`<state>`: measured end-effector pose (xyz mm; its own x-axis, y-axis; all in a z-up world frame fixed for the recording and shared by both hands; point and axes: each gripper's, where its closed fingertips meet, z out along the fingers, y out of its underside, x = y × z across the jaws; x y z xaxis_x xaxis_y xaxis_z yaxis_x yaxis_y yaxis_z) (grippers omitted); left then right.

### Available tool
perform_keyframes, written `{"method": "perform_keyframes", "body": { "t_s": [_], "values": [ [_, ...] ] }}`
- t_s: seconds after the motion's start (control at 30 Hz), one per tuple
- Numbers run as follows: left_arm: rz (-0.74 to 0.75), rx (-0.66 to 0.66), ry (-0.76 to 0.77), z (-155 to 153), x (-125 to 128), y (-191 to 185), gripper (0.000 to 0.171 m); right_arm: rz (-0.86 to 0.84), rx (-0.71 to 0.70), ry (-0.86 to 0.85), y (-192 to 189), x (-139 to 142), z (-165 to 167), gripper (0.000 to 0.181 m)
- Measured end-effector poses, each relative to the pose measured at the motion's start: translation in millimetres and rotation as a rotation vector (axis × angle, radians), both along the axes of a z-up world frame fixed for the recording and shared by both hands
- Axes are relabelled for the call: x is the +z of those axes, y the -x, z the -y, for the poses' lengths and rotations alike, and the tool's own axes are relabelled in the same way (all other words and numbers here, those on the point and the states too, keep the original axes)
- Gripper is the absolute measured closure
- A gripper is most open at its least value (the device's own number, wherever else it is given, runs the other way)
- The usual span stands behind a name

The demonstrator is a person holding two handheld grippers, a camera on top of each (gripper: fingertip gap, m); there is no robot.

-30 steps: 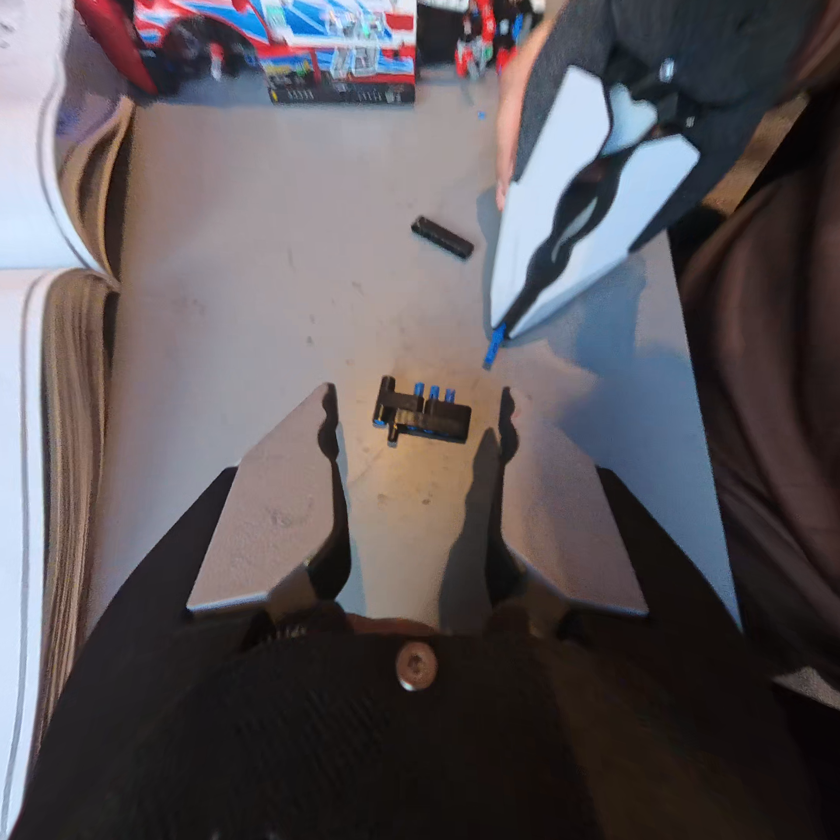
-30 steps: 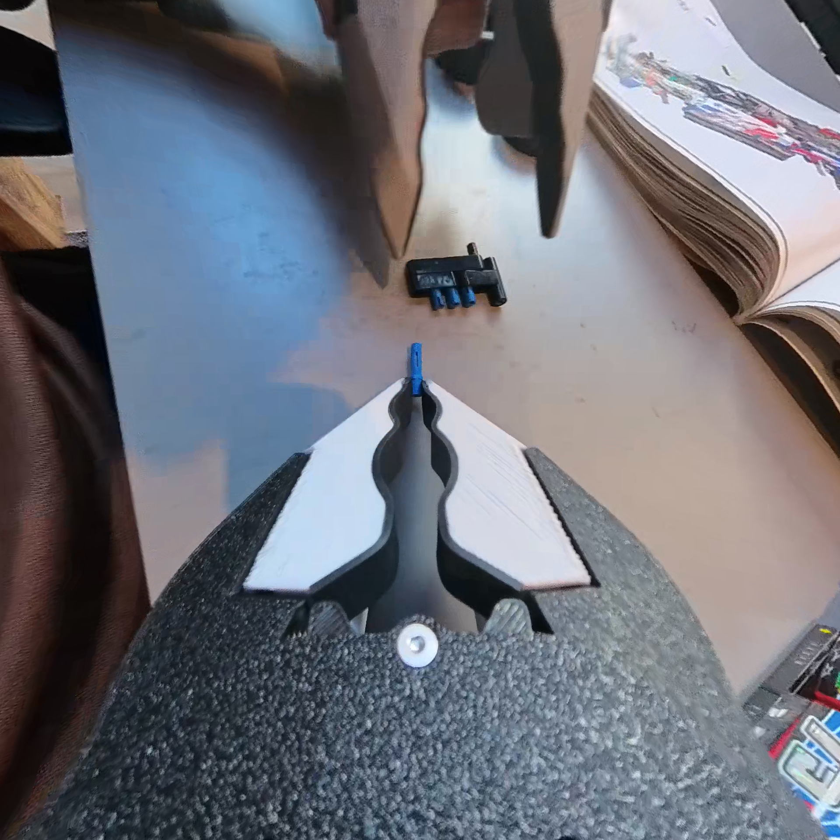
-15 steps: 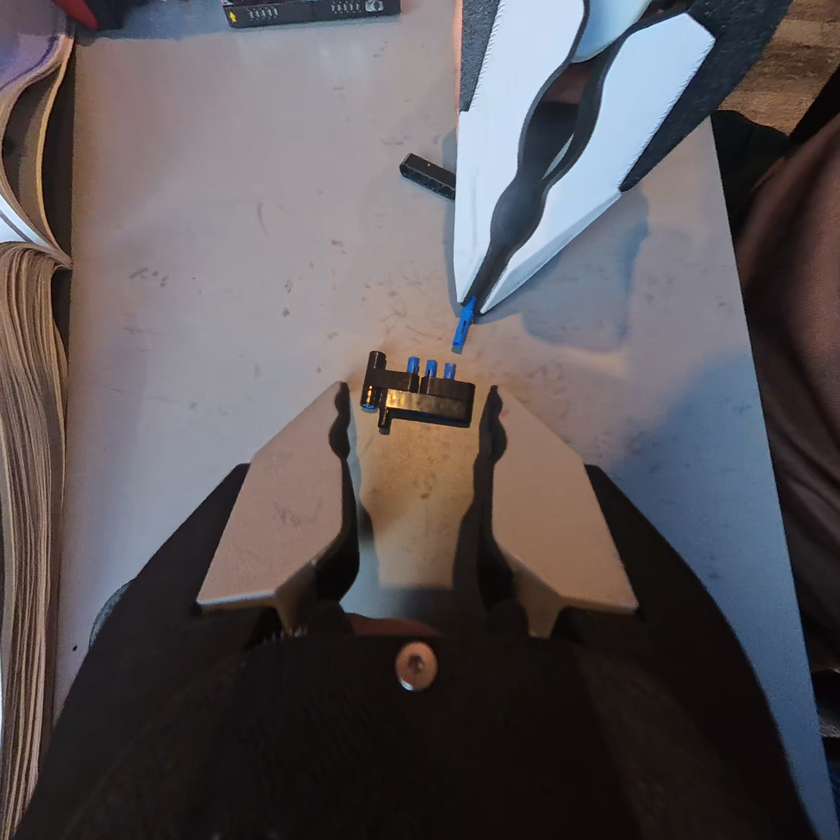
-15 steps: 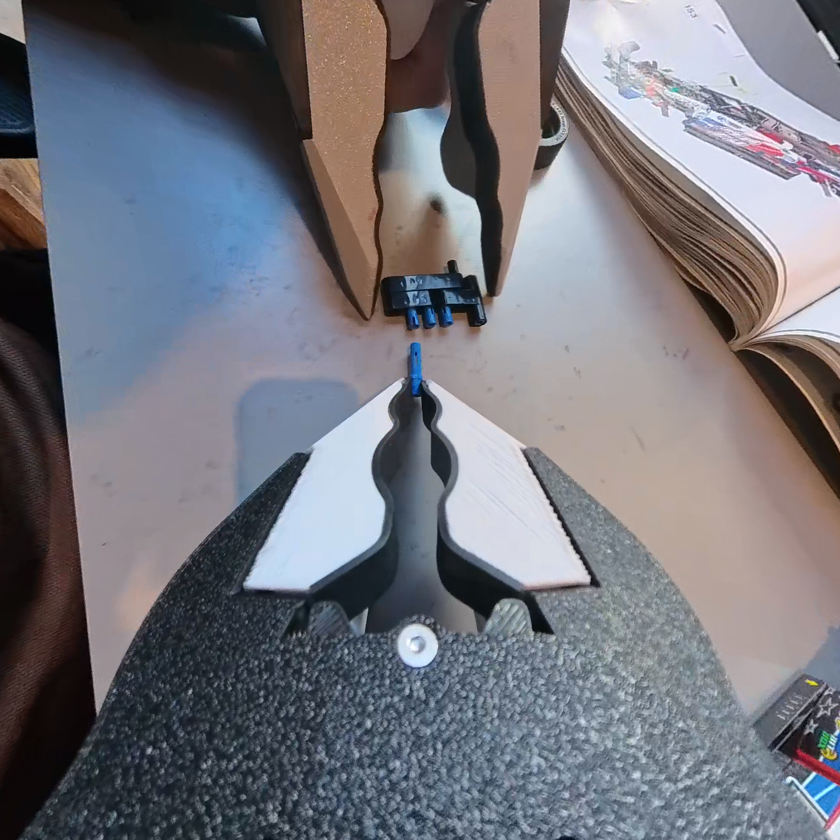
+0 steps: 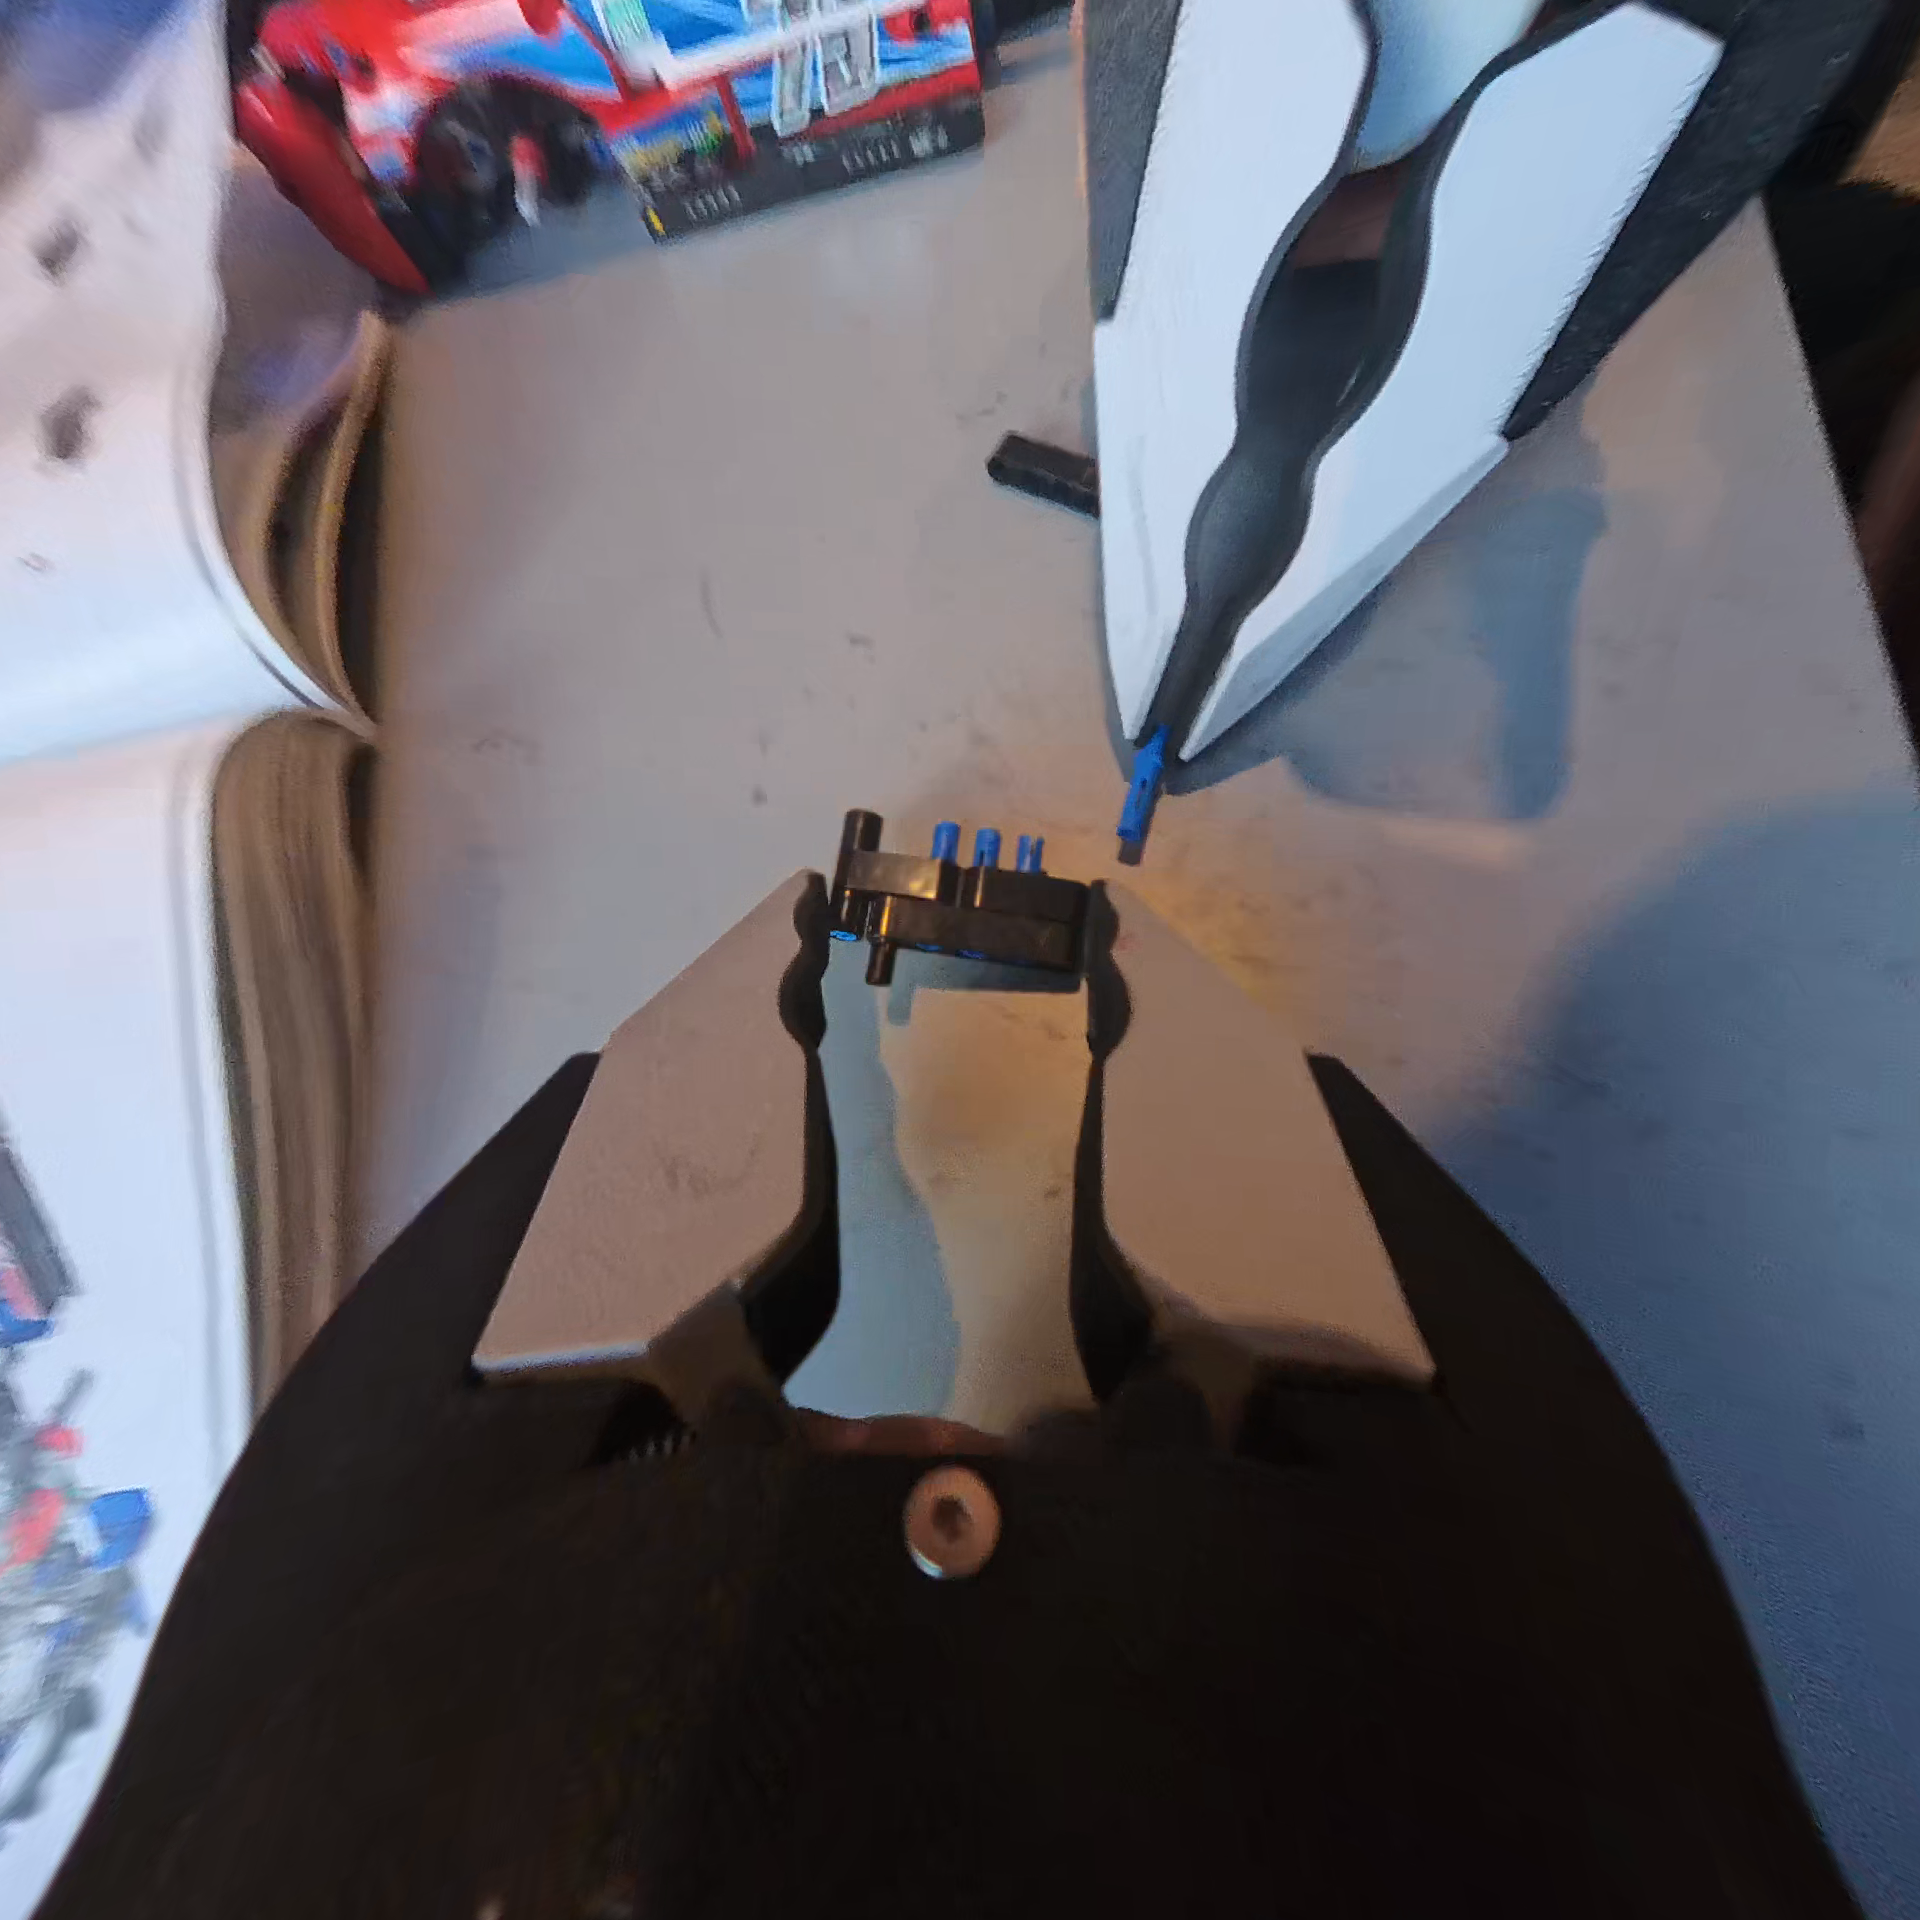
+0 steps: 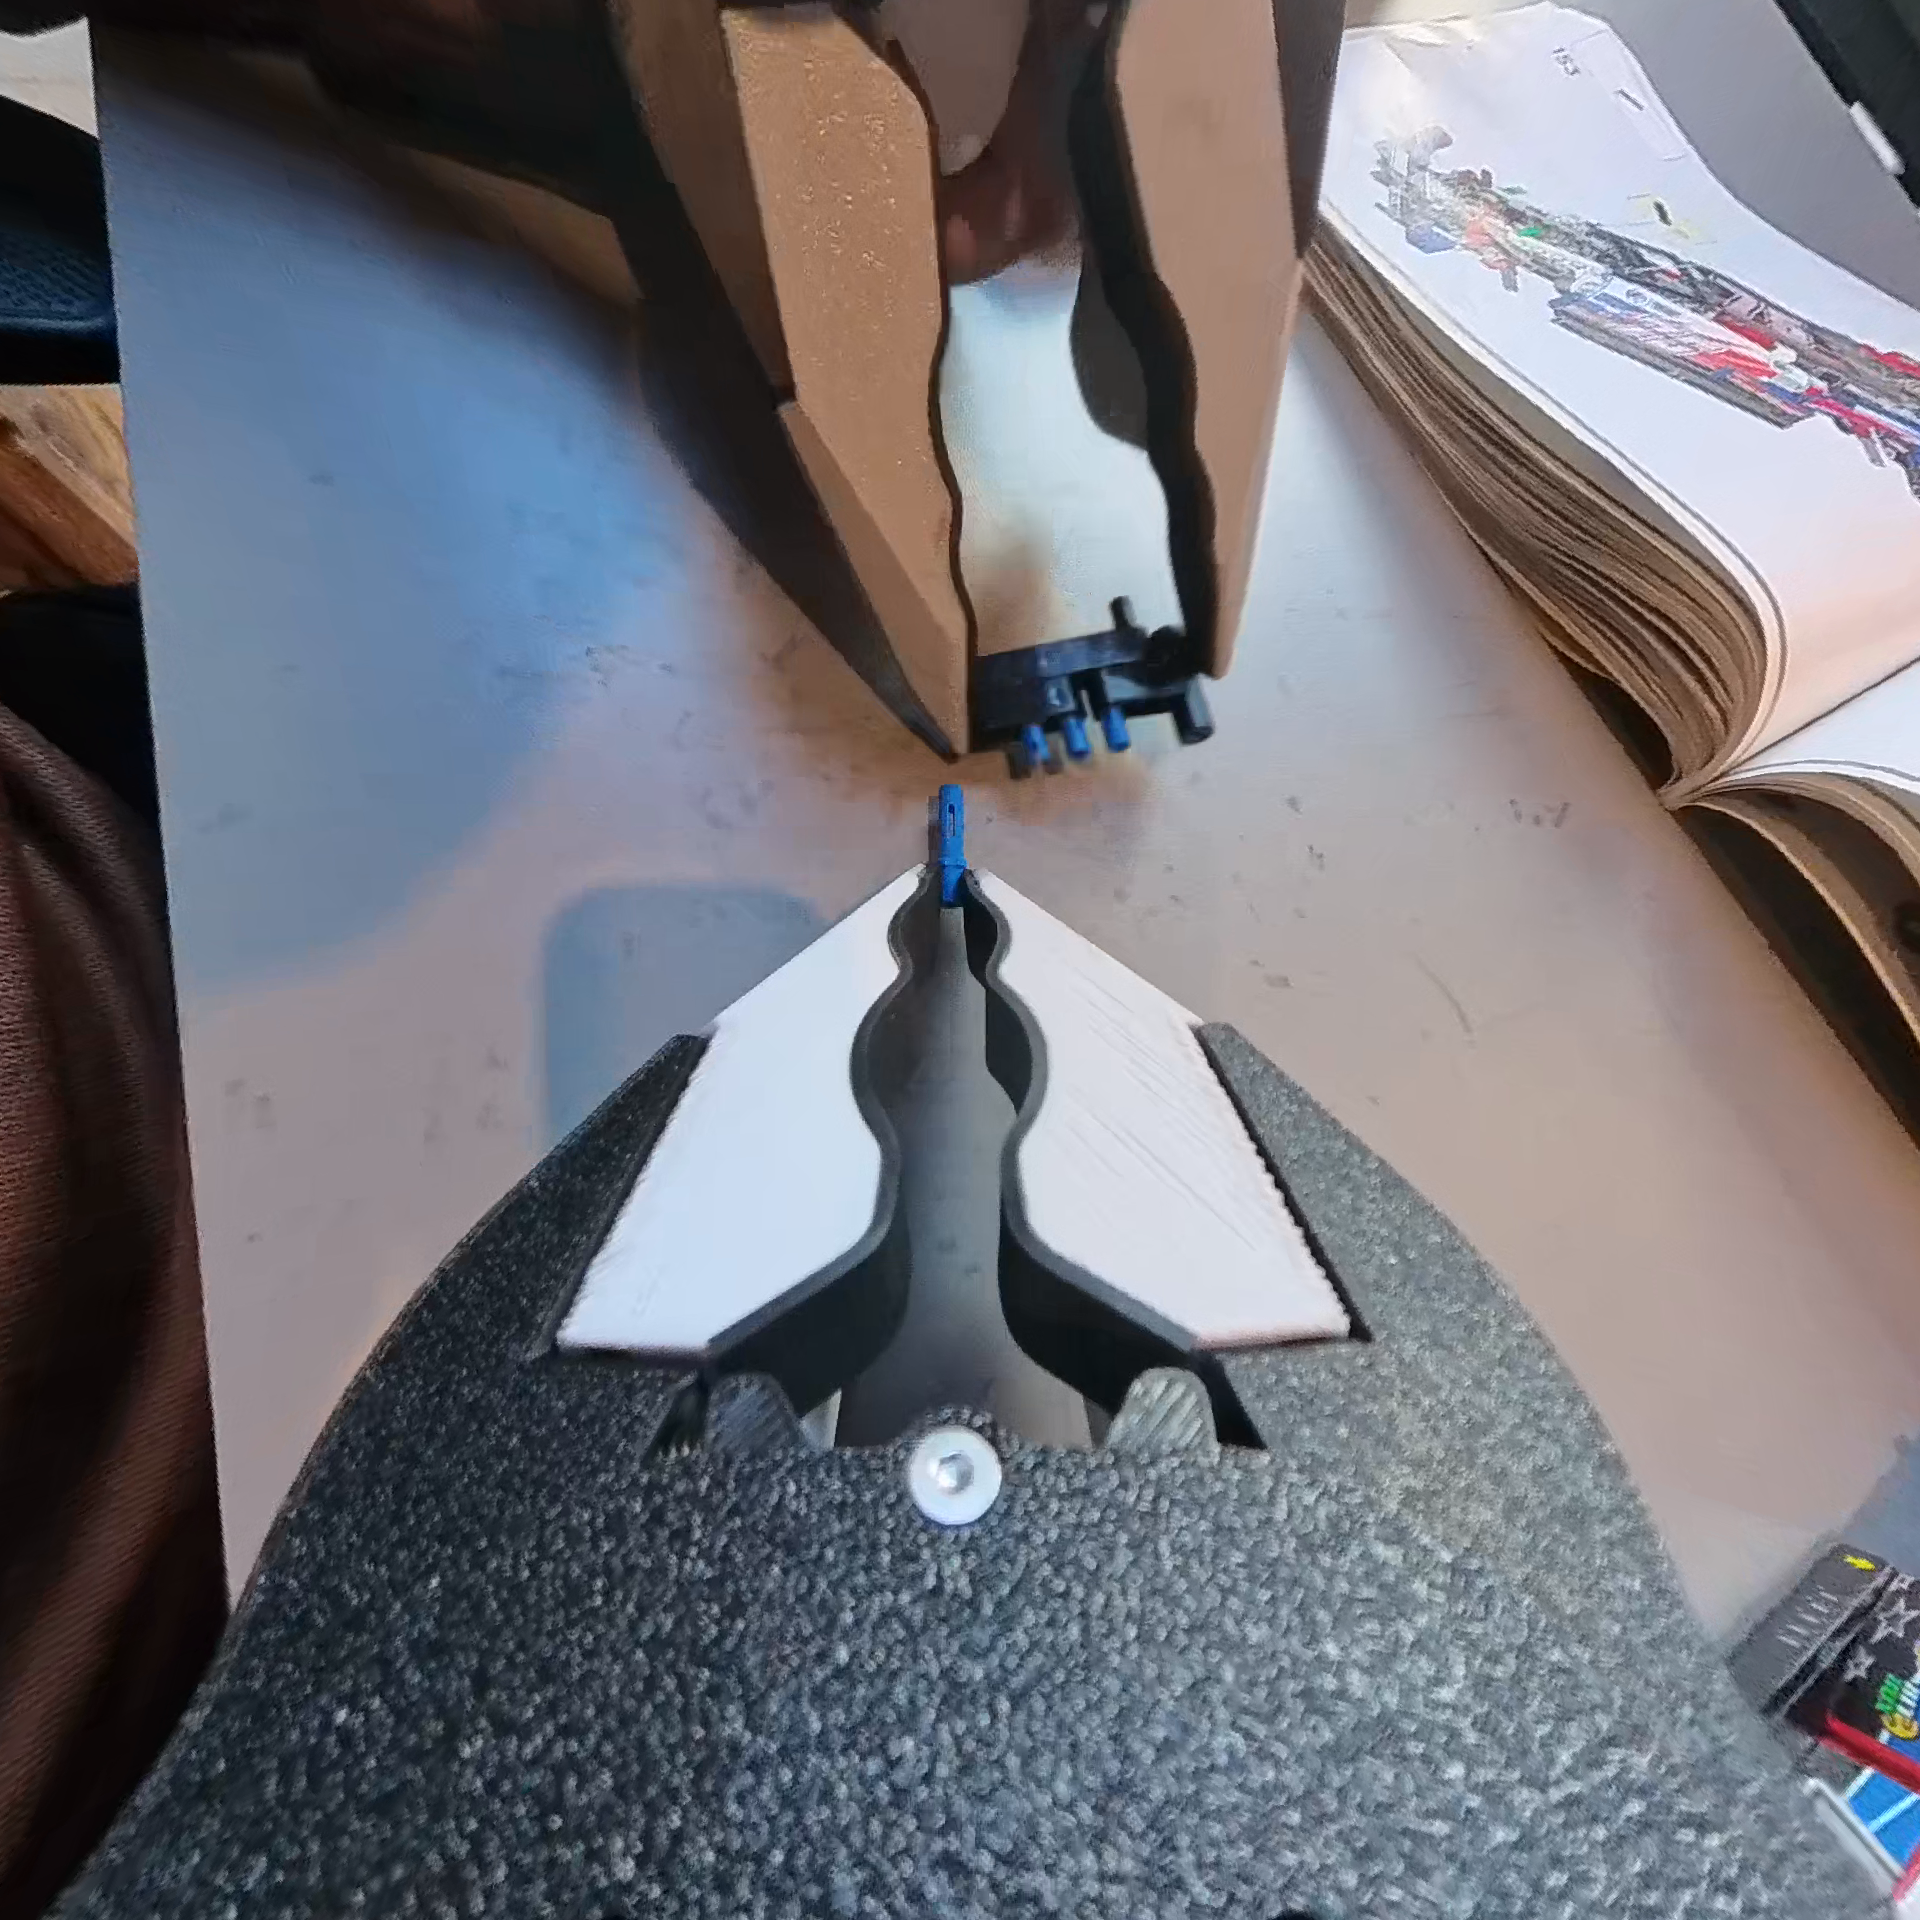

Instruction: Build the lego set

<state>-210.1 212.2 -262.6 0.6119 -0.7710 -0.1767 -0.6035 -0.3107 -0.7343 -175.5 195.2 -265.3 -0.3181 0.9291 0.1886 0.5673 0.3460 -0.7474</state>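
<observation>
Blue pin lined up for the black beam assembly

Right gripper [image 6: 948, 883] pinches a blue pin [image 6: 949, 836], axis toward 12 o'clock – the black beam assembly [image 6: 1091, 691] lies just beyond at 1 o'clock, clamped endwise in the left gripper [image 5: 958, 914] above the table [image 5: 644, 644].

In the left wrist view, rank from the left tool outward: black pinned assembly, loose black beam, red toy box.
1. Black lego assembly with blue pins, between the left tool tips.
2. Loose black beam, farther ahead, right of centre.
3. Red toy box, at the table's far edge.
</observation>
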Motion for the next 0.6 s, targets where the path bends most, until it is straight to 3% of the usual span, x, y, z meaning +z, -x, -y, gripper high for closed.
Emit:
{"method": "perform_keyframes", "body": {
  "t_s": [0.13,0.23,0.6],
  "values": [
    [-0.182,0.023,-0.354,-19,24,6,0.126,0.03,-0.027,0.026,0,-3,-4,0.177],
    [-0.252,0.01,-0.52,-21,38,4,0.125,0.04,-0.04,0.025,0,-5,-6,0.177],
    [-0.177,0.067,-0.469,-26,39,9,0.125,0.03,-0.051,0.035,1,-3,-7,0.177]
  ]
}}
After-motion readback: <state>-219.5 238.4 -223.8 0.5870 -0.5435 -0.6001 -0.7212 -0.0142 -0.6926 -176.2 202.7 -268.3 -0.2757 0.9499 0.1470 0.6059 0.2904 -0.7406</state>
